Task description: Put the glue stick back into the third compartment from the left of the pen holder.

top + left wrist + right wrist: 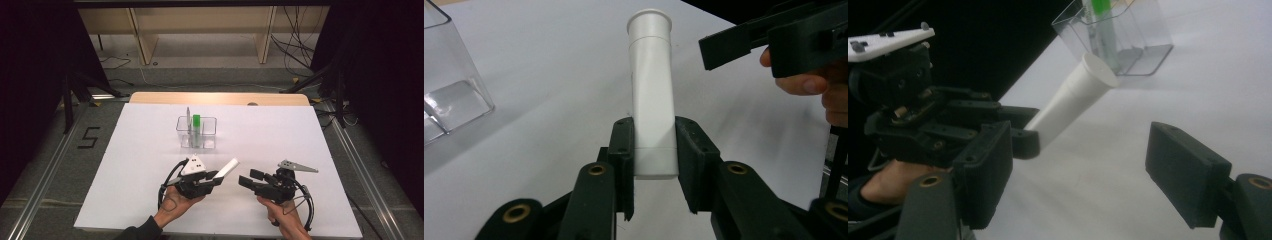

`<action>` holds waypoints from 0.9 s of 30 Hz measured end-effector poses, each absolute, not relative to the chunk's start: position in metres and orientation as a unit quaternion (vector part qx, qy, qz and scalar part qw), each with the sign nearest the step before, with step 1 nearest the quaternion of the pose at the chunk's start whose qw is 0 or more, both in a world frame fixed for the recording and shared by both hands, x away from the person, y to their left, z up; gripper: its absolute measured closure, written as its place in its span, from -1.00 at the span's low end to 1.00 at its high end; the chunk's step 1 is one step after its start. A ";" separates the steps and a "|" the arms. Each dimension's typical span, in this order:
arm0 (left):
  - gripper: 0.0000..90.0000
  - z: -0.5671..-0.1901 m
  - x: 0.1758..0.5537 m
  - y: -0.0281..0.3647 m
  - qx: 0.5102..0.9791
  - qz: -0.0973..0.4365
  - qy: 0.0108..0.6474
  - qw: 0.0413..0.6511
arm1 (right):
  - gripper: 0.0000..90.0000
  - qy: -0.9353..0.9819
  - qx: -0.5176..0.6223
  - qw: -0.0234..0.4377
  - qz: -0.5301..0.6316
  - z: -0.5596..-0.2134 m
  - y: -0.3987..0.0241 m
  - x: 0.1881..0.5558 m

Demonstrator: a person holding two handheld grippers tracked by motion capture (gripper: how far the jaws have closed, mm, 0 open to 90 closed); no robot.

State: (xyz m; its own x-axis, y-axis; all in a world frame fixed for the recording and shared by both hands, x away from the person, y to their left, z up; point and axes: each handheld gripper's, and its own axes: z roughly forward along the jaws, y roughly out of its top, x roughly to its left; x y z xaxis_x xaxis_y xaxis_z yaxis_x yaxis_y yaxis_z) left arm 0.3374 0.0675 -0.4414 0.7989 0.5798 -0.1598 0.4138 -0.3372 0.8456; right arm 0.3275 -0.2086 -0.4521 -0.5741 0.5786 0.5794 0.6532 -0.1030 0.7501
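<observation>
A white plastic tube (pixel 652 95) with a flared cap sits clamped at its flat crimped end between the jaws of the left tool (pixel 216 181), raised above the near middle of the white surface (pixel 135 165), cap angled toward the clear plastic organizer (pixel 196 133) set nearer the far edge. The tube looks light, smooth and somewhat squeezable, so the firmer cap end appears the safer place for a second grip. The right tool (pixel 244 181) hovers just beside the cap, jaws spread wide and empty.
</observation>
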 end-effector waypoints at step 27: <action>0.58 -0.444 0.327 0.064 0.811 0.095 0.293 0.497 | 0.14 -0.611 -0.498 0.108 -0.606 -0.464 -0.183 0.351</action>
State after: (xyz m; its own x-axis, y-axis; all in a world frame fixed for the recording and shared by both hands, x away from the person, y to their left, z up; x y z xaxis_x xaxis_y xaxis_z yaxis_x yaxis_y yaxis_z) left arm 0.3268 0.0644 -0.4445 0.8098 0.5702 -0.1380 0.3818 -0.3336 0.8619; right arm 0.3505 -0.1825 -0.4644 -0.4804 0.4777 0.7356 0.7391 -0.2310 0.6327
